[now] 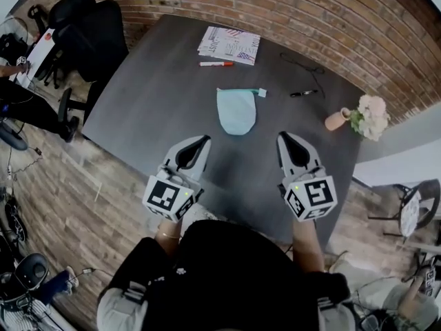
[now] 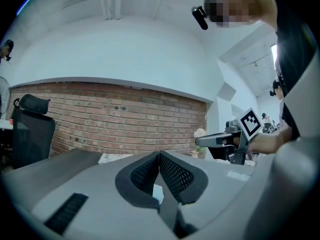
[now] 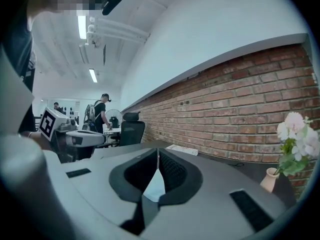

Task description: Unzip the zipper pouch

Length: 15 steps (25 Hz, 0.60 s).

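The left claw (image 1: pixel 204 141) hovers over the near part of the bench (image 1: pixel 151 95), its jaws pressed together and empty. Beyond it, midway between both claws and well apart from them, the pale blue zipper pouch (image 1: pixel 236 112) lies flat, zip edge on the far side. It looks soft, light and limp, likely to slide or bunch on the smooth top, so one corner wants pinning. The pull tab (image 1: pixel 262 92) at the zip's right end is the place to pinch. The right claw (image 1: pixel 283 138) has its tips together too, holding nothing.
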Each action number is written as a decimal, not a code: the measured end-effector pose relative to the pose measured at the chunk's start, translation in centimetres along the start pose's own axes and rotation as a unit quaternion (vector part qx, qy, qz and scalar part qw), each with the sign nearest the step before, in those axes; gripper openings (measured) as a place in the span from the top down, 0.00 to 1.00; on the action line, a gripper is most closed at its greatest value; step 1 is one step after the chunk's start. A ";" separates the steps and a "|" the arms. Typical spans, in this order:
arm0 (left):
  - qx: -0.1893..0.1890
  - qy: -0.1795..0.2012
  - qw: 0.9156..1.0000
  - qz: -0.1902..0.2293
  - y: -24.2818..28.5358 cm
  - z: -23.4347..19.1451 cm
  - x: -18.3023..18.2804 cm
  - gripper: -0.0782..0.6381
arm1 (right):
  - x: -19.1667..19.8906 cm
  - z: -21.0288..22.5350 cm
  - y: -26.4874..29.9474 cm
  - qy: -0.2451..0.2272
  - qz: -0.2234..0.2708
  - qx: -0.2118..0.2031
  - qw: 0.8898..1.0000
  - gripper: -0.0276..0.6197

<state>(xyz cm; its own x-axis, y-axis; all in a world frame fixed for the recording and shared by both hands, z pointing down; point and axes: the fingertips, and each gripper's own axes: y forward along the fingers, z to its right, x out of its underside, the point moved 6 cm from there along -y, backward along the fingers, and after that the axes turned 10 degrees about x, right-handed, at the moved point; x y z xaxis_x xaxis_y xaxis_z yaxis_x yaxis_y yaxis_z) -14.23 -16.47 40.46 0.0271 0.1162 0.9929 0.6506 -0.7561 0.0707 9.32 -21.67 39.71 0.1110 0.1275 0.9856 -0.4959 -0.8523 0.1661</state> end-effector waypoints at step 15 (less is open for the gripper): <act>0.010 -0.035 0.999 -0.033 2.6 -5.8 2.7 0.88 | 7.0 2.9 14.1 0.012 -0.106 0.012 0.994 0.90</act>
<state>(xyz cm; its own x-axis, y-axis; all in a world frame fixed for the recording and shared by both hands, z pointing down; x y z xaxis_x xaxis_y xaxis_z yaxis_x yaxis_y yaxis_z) -16.86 -21.82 43.84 0.0361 0.2112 0.9768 0.6682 -0.7319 0.1336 5.58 -34.24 48.86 0.1912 0.3176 0.9288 -0.4431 -0.8164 0.3704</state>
